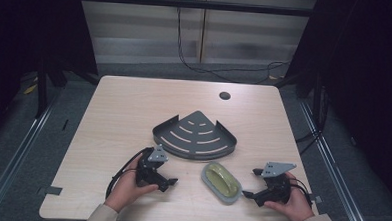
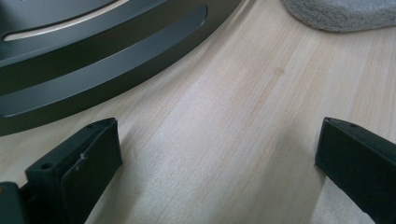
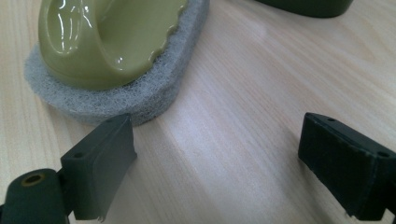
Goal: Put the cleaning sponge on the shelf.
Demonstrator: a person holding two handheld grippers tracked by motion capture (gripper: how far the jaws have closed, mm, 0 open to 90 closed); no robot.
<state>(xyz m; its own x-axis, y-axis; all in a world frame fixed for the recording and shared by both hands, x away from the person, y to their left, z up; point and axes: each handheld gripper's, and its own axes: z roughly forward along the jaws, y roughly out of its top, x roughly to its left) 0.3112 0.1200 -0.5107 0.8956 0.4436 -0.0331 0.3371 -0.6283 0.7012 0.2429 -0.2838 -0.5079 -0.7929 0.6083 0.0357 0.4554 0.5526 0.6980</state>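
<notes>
Both tongs rest near the tabletop's [image 1: 108, 116] front edge, jaws wide, gripping nothing. Left tongs [image 1: 170, 181] point at bare wood, right tongs [image 1: 251, 182] likewise. Between them lies the green-handled scrubbing pad [image 1: 222, 180], just beside the right tongs' jaw. Beyond sits the dark corner rack [image 1: 195, 135], with open tabletop behind.
</notes>
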